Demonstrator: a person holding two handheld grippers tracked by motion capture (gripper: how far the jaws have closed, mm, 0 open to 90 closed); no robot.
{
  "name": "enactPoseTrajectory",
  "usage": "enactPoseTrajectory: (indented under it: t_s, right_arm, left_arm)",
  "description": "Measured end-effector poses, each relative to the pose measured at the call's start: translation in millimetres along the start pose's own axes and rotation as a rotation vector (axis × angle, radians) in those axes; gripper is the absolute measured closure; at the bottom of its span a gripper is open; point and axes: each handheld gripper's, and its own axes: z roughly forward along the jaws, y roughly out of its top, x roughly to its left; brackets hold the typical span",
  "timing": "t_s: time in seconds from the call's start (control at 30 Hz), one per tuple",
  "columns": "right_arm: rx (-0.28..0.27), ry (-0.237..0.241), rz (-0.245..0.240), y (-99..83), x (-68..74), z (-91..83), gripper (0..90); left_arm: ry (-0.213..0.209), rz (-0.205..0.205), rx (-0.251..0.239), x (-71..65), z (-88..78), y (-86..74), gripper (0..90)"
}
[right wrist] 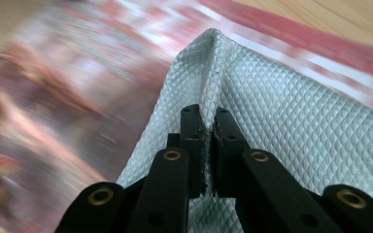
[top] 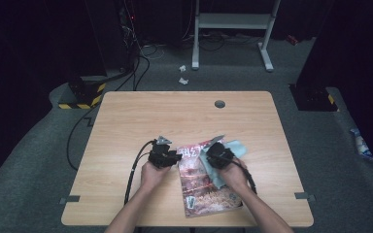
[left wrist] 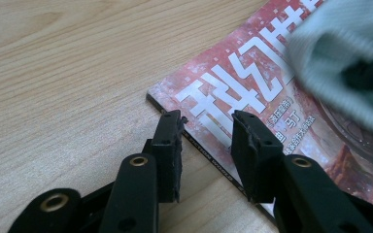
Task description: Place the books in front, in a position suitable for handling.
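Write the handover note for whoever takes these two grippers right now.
Right gripper: shut on a fold of the pale green cloth, holding it over the magazine's cover.
Left gripper: jaws apart, straddling the magazine at its edge near the top left corner; the pads do not pinch it.
Magazine lies flat on the wooden table, cover up, in front of the person.
Done: cloth gripped and brought onto the cover.
Left, as it looks: wipe the cover, probably steadying the magazine with the left gripper.
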Motion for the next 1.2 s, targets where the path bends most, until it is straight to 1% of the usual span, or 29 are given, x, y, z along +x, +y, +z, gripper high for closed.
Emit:
enactPoseTrajectory:
  t_s: [0.03, 0.1, 0.13, 0.17, 0.23, 0.3, 0.33, 0.37, 0.4, 0.53, 0.57, 0.6, 0.63, 0.67, 0.7, 0.73, 0.77, 0.8, 0.83, 0.87, 0.9, 0.93, 0.97, 1.0, 1.03, 1.07, 1.1, 1.13, 1.2]
  right_arm:
    - [0.0, -0.012, 0.036, -6.9, -11.1, -4.5, 85.2]
    - [0.008, -0.042, 0.061, -14.2, -21.0, -8.7, 85.1]
    - [0.008, -0.042, 0.061, -14.2, -21.0, -8.7, 85.1]
    - [0.011, -0.045, 0.085, -16.3, -22.7, -9.6, 85.1]
    - [0.015, -0.069, 0.056, -14.0, -17.7, -8.1, 85.0]
    - [0.01, -0.028, 0.032, -8.2, -6.2, -4.6, 85.0]
    - [0.009, -0.01, 0.034, -5.6, 0.1, -2.9, 85.0]
    - [0.003, 0.011, 0.011, -1.2, 8.4, -0.2, 85.0]
    - [-0.003, 0.034, -0.022, 5.3, 20.4, 3.5, 85.0]
    - [-0.03, 0.123, -0.112, 27.7, 62.9, 14.6, 84.9]
    - [-0.032, 0.131, -0.133, 32.0, 72.5, 16.4, 84.9]
    - [-0.036, 0.128, -0.155, 35.0, 80.1, 17.7, 84.8]
    - [-0.042, 0.131, -0.167, 36.7, 84.0, 18.7, 84.8]
    - [-0.043, 0.131, -0.17, 37.3, 84.9, 19.0, 84.8]
    - [-0.045, 0.147, -0.162, 36.9, 82.3, 19.2, 84.8]
    - [-0.041, 0.161, -0.141, 35.9, 78.7, 18.9, 84.7]
    - [-0.039, 0.153, -0.139, 34.5, 74.1, 18.4, 84.5]
    - [-0.038, 0.12, -0.139, 32.1, 69.7, 17.3, 83.7]
    - [-0.038, 0.074, -0.147, 28.7, 63.1, 16.0, 82.1]
    - [-0.035, 0.043, -0.131, 24.2, 54.6, 14.2, 81.6]
    - [-0.029, 0.032, -0.095, 18.9, 44.1, 11.7, 81.2]
    - [-0.032, 0.012, -0.071, 12.9, 31.9, 9.4, 81.0]
    - [-0.026, -0.009, -0.044, 7.6, 24.0, 6.5, 80.9]
    - [-0.029, -0.025, -0.017, 0.6, 12.6, 2.7, 80.6]
    - [-0.025, -0.03, 0.04, -7.2, 1.7, -3.1, 78.7]
    - [-0.027, -0.04, 0.041, -10.6, -4.7, -6.1, 76.9]
    - [-0.023, -0.058, 0.057, -15.1, -10.9, -10.2, 75.0]
    - [-0.018, -0.07, 0.054, -18.0, -15.1, -12.5, 73.6]
    - [-0.019, -0.063, 0.081, -22.8, -20.7, -14.0, 70.7]
  left_arm:
    - [0.0, 0.002, 0.0, 0.1, -0.2, -0.2, 63.7]
    - [0.003, 0.006, -0.002, 0.4, -0.2, -0.4, 63.7]
    - [0.003, 0.006, -0.002, 0.4, -0.2, -0.4, 63.7]
    - [0.001, 0.0, -0.003, 0.0, -0.1, -0.4, 63.7]
    - [0.001, -0.002, -0.002, -0.1, -0.1, -0.4, 63.7]
    - [0.0, -0.002, -0.002, -0.1, -0.1, -0.4, 63.7]
    - [0.0, -0.002, -0.003, -0.1, -0.1, -0.4, 63.7]
    - [0.0, 0.001, -0.001, 0.1, -0.2, -0.4, 63.7]
    - [0.0, 0.001, -0.002, 0.2, -0.2, -0.5, 63.7]
    - [0.0, 0.0, 0.002, 0.3, -0.4, -0.2, 63.7]
    - [0.001, -0.001, 0.004, 0.2, -0.5, 0.0, 63.7]
    - [0.003, -0.002, 0.005, -0.1, -0.5, 0.0, 63.7]
    - [0.004, -0.002, 0.005, -0.1, -0.5, 0.0, 63.7]
    - [0.003, -0.002, 0.005, 0.0, -0.5, 0.1, 63.7]
    - [0.002, -0.001, 0.004, 0.0, -0.5, 0.0, 63.7]
    - [0.002, -0.001, 0.004, 0.1, -0.5, 0.0, 63.7]
    - [0.002, -0.001, 0.004, 0.1, -0.5, 0.0, 63.7]
    - [0.002, -0.001, 0.004, 0.0, -0.5, 0.0, 63.7]
    - [0.003, -0.002, 0.004, -0.1, -0.4, 0.0, 63.7]
    - [0.003, -0.005, 0.002, -0.4, -0.3, 0.0, 63.7]
    - [0.002, -0.005, 0.002, -0.3, -0.3, -0.1, 63.7]
    - [0.002, -0.005, 0.002, -0.2, -0.3, -0.1, 63.7]
    - [0.002, -0.006, 0.001, -0.3, -0.3, -0.1, 63.7]
    - [0.003, -0.006, 0.001, -0.5, -0.2, -0.1, 63.7]
    - [0.003, -0.006, 0.001, -0.5, -0.3, -0.1, 63.7]
    - [0.006, -0.004, 0.0, -0.4, -0.4, -0.3, 63.7]
    - [0.004, -0.012, -0.004, -0.9, -0.2, -0.8, 63.9]
    - [0.001, -0.011, -0.003, -0.9, -0.4, -1.0, 64.1]
    - [-0.006, -0.01, -0.002, -1.8, -1.0, -1.8, 64.2]
